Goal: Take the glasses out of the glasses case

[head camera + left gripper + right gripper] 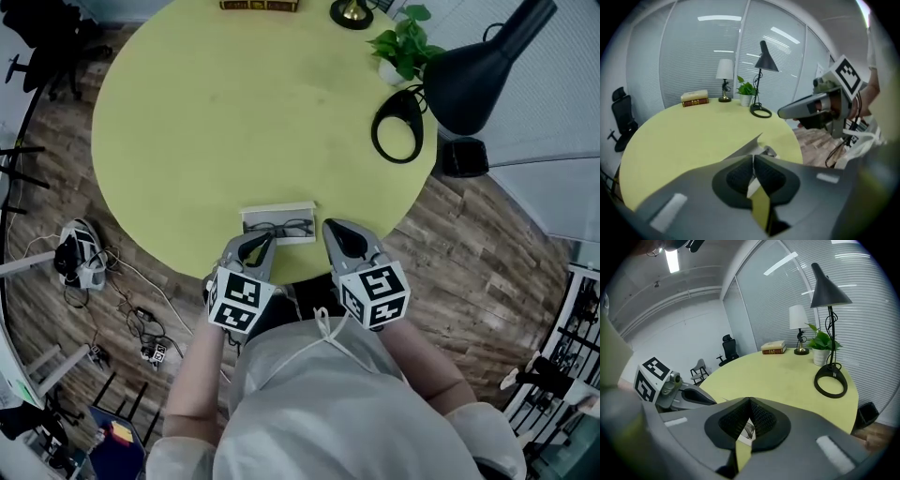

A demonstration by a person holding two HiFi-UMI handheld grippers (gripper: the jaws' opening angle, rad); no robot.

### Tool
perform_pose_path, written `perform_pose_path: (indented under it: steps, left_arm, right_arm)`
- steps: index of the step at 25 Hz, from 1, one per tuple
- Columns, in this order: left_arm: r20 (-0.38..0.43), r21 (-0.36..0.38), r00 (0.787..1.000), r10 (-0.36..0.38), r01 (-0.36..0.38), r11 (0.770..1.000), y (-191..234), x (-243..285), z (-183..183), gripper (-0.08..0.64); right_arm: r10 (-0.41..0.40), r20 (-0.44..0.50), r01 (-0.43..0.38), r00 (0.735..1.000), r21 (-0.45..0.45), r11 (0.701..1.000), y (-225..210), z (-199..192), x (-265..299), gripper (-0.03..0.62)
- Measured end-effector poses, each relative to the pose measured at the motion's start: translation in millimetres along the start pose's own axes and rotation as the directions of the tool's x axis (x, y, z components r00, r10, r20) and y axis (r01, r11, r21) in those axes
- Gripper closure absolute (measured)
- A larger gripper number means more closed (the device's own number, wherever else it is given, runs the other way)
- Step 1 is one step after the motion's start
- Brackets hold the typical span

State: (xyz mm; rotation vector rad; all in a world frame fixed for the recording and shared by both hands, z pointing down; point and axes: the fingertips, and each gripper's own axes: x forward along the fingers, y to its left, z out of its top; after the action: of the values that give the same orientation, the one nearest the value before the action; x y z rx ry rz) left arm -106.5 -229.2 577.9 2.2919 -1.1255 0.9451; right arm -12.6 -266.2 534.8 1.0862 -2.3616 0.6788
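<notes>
An open white glasses case (277, 223) lies near the front edge of the round yellow-green table (187, 122), with dark-framed glasses (279, 228) inside it. My left gripper (260, 245) hovers just in front of the case's left end, shut with nothing held. My right gripper (337, 233) sits just right of the case, also shut and empty. In the left gripper view the pads (740, 176) meet, and a bit of the case (768, 151) shows beyond them. In the right gripper view the case (747, 431) peeks through below the closed pads (761, 417).
A black desk lamp (469, 66) with a ring base (398, 127) stands at the table's right. A potted plant (405, 42), a small lamp's foot (352, 13) and a book (259, 5) are at the far side. Cables (141, 328) lie on the wooden floor.
</notes>
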Motion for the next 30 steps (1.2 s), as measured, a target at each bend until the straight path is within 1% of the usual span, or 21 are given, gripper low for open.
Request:
perform_pose_path:
  steps: [2, 5, 8, 11, 13, 18, 22, 26, 28, 30]
  left_arm:
    - [-0.055, 0.083, 0.998, -0.034, 0.039, 0.996, -3, 12, -3, 0.513]
    - [-0.135, 0.189, 0.987, -0.087, 0.112, 0.975, -6, 26, -8, 0.495]
    - [-0.226, 0.282, 0.966, -0.125, 0.188, 0.941, -8, 40, -15, 0.467]
    - [-0.331, 0.355, 0.933, -0.142, 0.263, 0.897, -9, 53, -25, 0.448]
    - [-0.374, 0.374, 0.914, -0.159, 0.306, 0.876, -11, 57, -29, 0.449]
    - [-0.431, 0.417, 0.882, -0.19, 0.382, 0.825, -14, 65, -29, 0.458]
    - [-0.477, 0.44, 0.854, -0.209, 0.437, 0.785, -14, 74, -32, 0.509]
    - [-0.506, 0.431, 0.826, -0.248, 0.491, 0.757, -17, 76, -37, 0.512]
    - [-0.512, 0.431, 0.819, -0.258, 0.505, 0.748, -17, 75, -40, 0.526]
    - [-0.509, 0.434, 0.818, -0.268, 0.512, 0.741, -18, 75, -41, 0.54]
  right_arm:
    - [0.002, -0.011, -0.002, 1.0, 0.001, 1.0, -5, -4, 5, 0.592]
    - [-0.001, -0.026, 0.001, 1.0, 0.008, 1.0, -9, -10, 9, 0.592]
    - [-0.006, -0.041, 0.007, 0.999, 0.02, 1.0, -15, -14, 12, 0.592]
    - [-0.012, -0.059, 0.015, 0.998, 0.036, 0.999, -21, -19, 15, 0.592]
    - [-0.015, -0.068, 0.019, 0.998, 0.048, 0.999, -23, -20, 16, 0.592]
    - [-0.005, -0.07, 0.009, 0.998, 0.052, 0.999, -22, -17, 21, 0.592]
    - [-0.006, -0.07, 0.009, 0.998, 0.053, 0.999, -27, -16, 23, 0.592]
    - [-0.014, -0.069, 0.018, 0.997, 0.054, 0.998, -30, -15, 23, 0.592]
    - [-0.018, -0.07, 0.022, 0.997, 0.057, 0.998, -30, -15, 22, 0.592]
    - [-0.024, -0.07, 0.029, 0.997, 0.061, 0.998, -31, -15, 20, 0.592]
